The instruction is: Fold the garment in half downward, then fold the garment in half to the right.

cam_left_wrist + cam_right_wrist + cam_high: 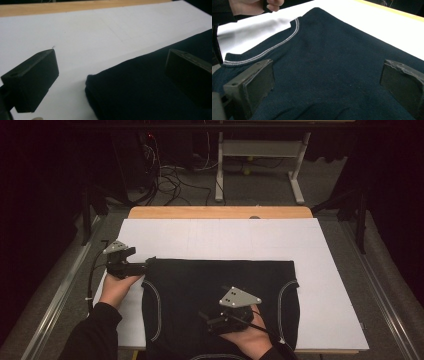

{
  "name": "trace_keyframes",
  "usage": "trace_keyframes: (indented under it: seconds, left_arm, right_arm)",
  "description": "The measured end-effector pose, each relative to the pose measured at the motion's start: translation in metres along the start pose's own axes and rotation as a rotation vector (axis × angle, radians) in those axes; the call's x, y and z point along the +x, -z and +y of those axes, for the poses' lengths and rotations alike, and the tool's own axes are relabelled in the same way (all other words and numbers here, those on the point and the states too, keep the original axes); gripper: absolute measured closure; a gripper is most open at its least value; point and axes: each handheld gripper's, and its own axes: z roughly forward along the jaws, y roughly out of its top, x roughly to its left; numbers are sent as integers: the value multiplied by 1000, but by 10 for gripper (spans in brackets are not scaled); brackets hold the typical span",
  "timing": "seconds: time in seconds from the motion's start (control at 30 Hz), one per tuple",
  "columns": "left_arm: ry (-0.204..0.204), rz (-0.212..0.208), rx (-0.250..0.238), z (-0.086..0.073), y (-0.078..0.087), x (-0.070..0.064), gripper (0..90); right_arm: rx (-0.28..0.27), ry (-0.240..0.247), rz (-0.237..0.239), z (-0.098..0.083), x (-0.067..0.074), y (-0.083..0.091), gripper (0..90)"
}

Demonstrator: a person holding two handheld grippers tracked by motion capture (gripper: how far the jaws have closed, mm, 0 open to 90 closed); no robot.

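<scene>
White board covers the worktop (340, 285); a dark folded garment (220, 290) lies at its near edge. Left gripper (142, 267), fingers apart, straddles the garment's far-left corner; right gripper (207, 317) hovers open above it. Folding seems underway; next, pinch that corner.

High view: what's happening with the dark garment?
A person is working a dark garment spread on the white board with two handheld grippers. The left gripper sits at the garment's far left corner, jaws open around the folded edge. The right gripper hovers over the garment's near middle, jaws open, gripping nothing.
</scene>
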Motion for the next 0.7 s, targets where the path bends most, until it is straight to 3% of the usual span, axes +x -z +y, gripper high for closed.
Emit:
trace_keyframes:
  seconds: [0.07,0.13,0.33,0.37,0.47,0.5,0.57,0.7]
  left_arm:
    - [16,21,21,-1,-5,6,0]
    - [62,37,39,-2,-11,13,39]
    - [122,26,179,-14,-42,21,190]
    - [105,47,184,-14,-44,18,237]
    - [57,-7,201,-15,-46,9,404]
    - [38,-3,210,-15,-46,5,409]
    - [16,-16,216,-17,-46,0,503]
    - [39,-34,188,-21,-42,1,678]
  right_arm:
    - [5,9,2,1,3,-1,2]
    - [4,16,4,2,5,-2,2]
    - [11,7,17,2,11,-8,2]
    - [13,10,20,2,12,-9,2]
    - [22,15,32,3,16,-11,2]
    - [27,21,34,3,17,-13,2]
    - [34,21,40,4,21,-16,2]
    - [44,34,58,4,31,-23,2]
